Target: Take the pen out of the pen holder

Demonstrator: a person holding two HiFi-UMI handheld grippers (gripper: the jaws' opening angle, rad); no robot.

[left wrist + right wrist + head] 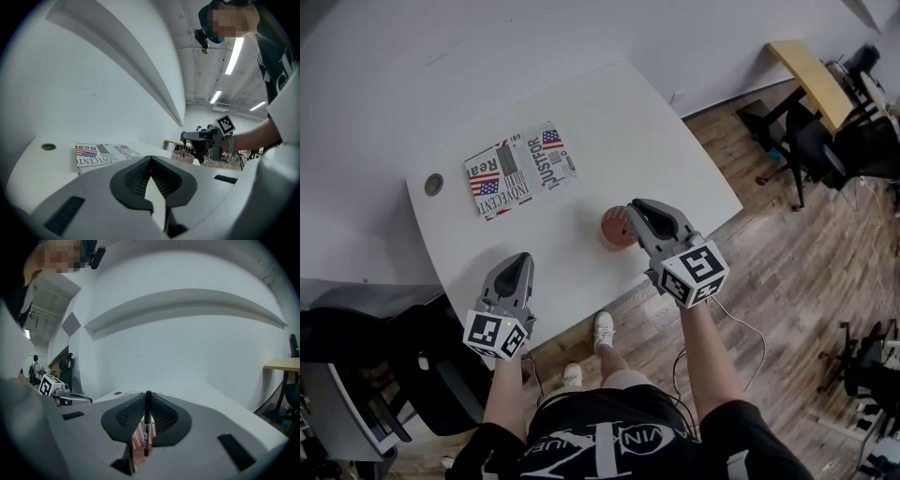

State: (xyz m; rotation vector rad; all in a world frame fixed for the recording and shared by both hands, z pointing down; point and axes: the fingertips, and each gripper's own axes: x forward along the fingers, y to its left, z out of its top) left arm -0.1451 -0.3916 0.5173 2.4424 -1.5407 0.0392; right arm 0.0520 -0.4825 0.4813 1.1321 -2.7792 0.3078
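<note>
Head view looks steeply down on a white desk [609,122] with rounded corners that fills the middle of the frame, its far edge against a plain white wall [487,47]. A printed newspaper [518,169] with flag patterns lies flat at upper centre, and a round cable hole [434,184] sits to its left, near the desk's left corner. Wooden floor [787,272] runs down the right side. At the upper right stand a wood-topped desk [811,70] and dark office chairs [811,141].

Near the desk's lower edge stands the pinkish perforated pen holder [611,230]. The right gripper [630,208] hangs right over it. In the right gripper view its jaws are clenched on a black pen [147,418], which stands upright. The pen's lower end shows against the holder's wall, and whether it has cleared the rim cannot be told.

The left gripper [523,258] is at lower left over the desk's near edge, well apart from the holder. Its jaws are closed tip to tip with nothing between them. In the left gripper view, strip lights [233,56] cross the ceiling at upper right.
</note>
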